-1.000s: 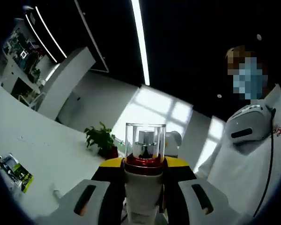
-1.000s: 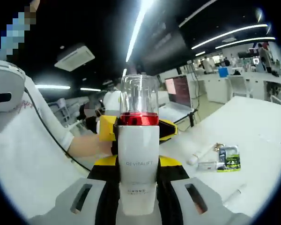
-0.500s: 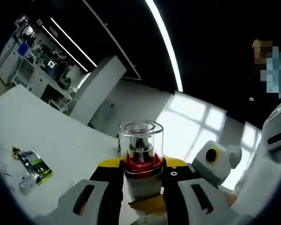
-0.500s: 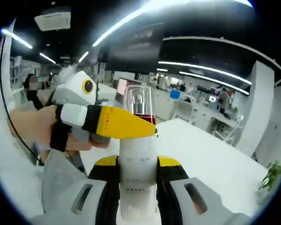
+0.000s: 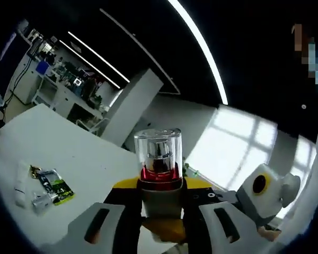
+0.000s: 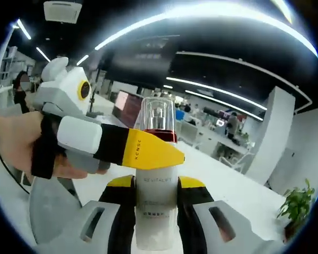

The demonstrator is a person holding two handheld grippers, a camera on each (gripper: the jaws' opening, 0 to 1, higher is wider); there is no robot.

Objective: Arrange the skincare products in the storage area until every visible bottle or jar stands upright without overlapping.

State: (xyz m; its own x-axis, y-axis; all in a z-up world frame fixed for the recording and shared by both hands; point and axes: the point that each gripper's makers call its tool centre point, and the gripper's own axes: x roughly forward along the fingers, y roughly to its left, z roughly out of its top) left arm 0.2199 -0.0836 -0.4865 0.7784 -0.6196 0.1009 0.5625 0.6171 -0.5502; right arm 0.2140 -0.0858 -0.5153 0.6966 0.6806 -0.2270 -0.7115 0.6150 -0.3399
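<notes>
The white pump bottle with its clear cap is held in the air between both grippers. The left gripper has moved up to pinch under the red collar, while the right gripper stays pressed on the body, so it seems a handover; the white table lies below.

Looks to me like an open-plan office/lab: dark ceiling w/ long LED strip lights above my left fingers, white worktable to their left, benches crowded w/ electronics gear beyond it. Past my right fingers, rows of white desks w/ people, a lit monitor, potted plant far right
</notes>
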